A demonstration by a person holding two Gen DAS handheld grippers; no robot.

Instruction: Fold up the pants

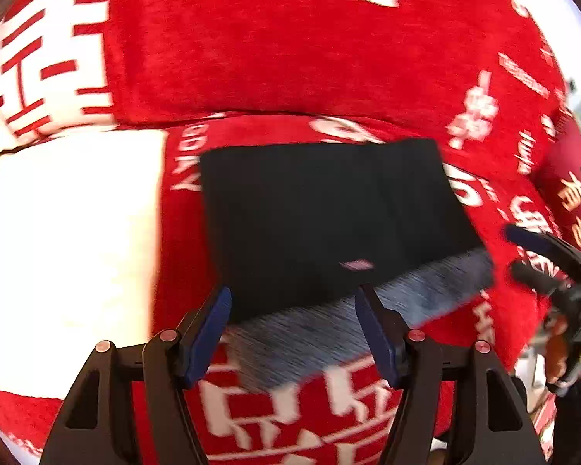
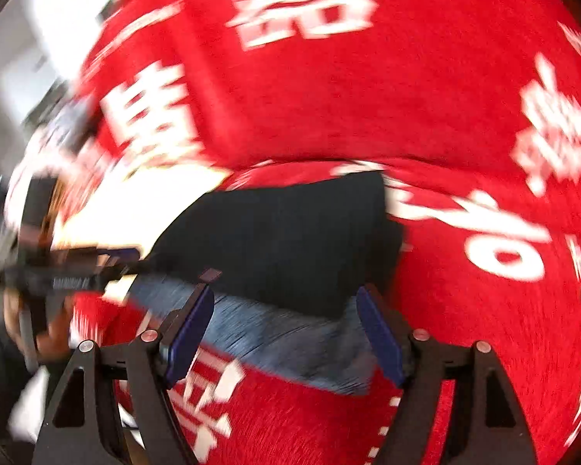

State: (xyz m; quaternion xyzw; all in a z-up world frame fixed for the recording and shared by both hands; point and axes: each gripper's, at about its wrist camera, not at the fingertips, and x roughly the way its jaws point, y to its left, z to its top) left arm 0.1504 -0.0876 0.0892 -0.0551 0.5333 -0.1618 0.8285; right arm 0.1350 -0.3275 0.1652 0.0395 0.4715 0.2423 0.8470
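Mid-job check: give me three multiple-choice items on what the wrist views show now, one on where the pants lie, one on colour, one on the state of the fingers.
1. Where do the folded pants lie?
A. on the red printed blanket
B. on a bare wooden floor
C. inside a basket

2. What colour is the top layer of the pants?
A. yellow
B. black
C. green

3. How do the left gripper and the right gripper stand?
A. both shut on the pants
B. one shut, one open
C. both open, holding nothing

Answers: 1 A, red cloth surrounds them; 2 B, black over a grey-blue strip; 3 C, fingers apart, no cloth pinched.
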